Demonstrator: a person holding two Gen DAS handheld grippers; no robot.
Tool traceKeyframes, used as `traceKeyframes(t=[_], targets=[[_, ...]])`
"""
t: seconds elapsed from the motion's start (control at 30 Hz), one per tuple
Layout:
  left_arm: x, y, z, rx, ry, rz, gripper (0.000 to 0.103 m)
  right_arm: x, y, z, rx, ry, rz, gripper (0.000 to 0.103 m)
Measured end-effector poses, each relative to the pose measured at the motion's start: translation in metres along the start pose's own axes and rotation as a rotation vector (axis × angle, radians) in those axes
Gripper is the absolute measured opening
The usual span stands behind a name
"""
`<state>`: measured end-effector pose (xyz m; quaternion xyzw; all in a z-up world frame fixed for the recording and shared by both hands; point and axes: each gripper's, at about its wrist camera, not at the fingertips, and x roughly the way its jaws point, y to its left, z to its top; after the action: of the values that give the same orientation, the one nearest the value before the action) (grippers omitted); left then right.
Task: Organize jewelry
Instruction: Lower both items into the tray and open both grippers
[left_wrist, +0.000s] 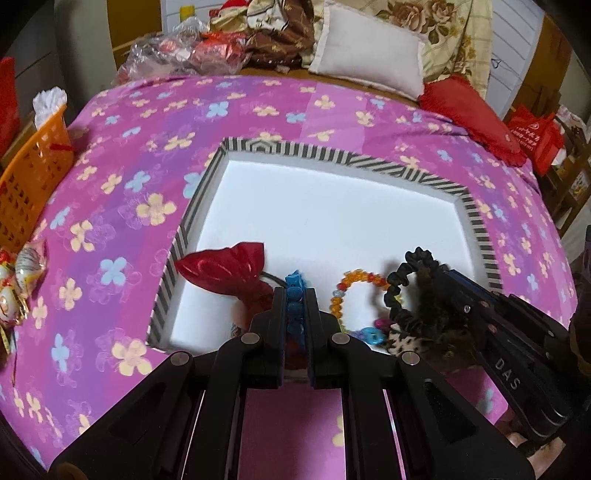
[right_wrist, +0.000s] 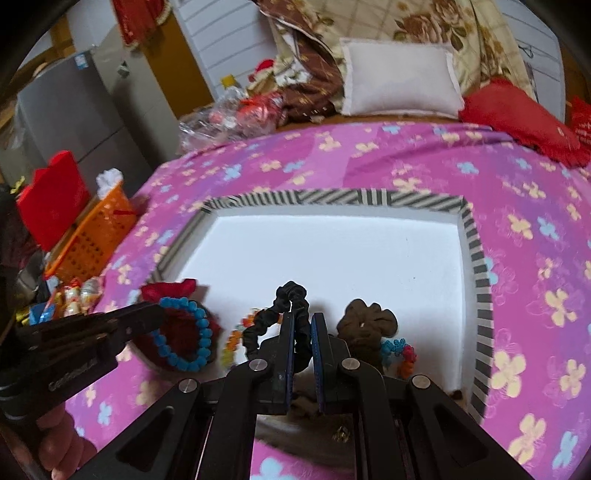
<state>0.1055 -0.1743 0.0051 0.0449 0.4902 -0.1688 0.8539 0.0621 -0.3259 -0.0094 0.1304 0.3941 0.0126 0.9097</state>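
Observation:
A white tray with a striped rim (left_wrist: 332, 153) (right_wrist: 480, 280) lies on the pink flowered bedspread. My left gripper (left_wrist: 294, 295) (right_wrist: 159, 314) is shut on a blue bead bracelet (left_wrist: 295, 284) (right_wrist: 201, 328) over the tray's near left part, above a red pouch (left_wrist: 229, 267) (right_wrist: 177, 290). My right gripper (right_wrist: 303, 319) (left_wrist: 443, 273) is shut on a black scrunchie (right_wrist: 290, 295) (left_wrist: 410, 269) that hangs over the near edge. In the tray lie an orange bead bracelet (left_wrist: 351, 288) (right_wrist: 234, 341), a brown scrunchie (right_wrist: 369, 321), a multicoloured bracelet (right_wrist: 400, 354) and a leopard-print scrunchie (left_wrist: 406, 343).
An orange basket (left_wrist: 33, 177) (right_wrist: 96, 236) stands off the bed's left side, with wrapped sweets (left_wrist: 22, 273) near it. A white pillow (left_wrist: 369, 48), a red cushion (left_wrist: 472, 118) and plastic bags (left_wrist: 177, 51) line the far end. The tray's far half is bare white.

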Motion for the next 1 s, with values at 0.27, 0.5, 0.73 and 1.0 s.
traceKeyframes(t=[0.27,0.5,0.73,1.0], targets=[[0.021,0.009,-0.01,-0.023,0.036,0.009,0.007,0.013,-0.01,-0.004,0.024,0.016,-0.019,0.008],[0.013,0.009,-0.014,-0.023,0.029,-0.029,0.027,-0.012,-0.012,-0.01,0.038,-0.016,-0.009,0.037],[-0.012,0.008,-0.026,-0.003,-0.015,-0.02,0.047,-0.046,-0.004,-0.027,0.021,-0.055,-0.017,0.038],[-0.043,0.009,-0.05,0.008,-0.085,0.049,0.054,-0.085,0.013,-0.046,-0.006,-0.11,-0.06,0.054]])
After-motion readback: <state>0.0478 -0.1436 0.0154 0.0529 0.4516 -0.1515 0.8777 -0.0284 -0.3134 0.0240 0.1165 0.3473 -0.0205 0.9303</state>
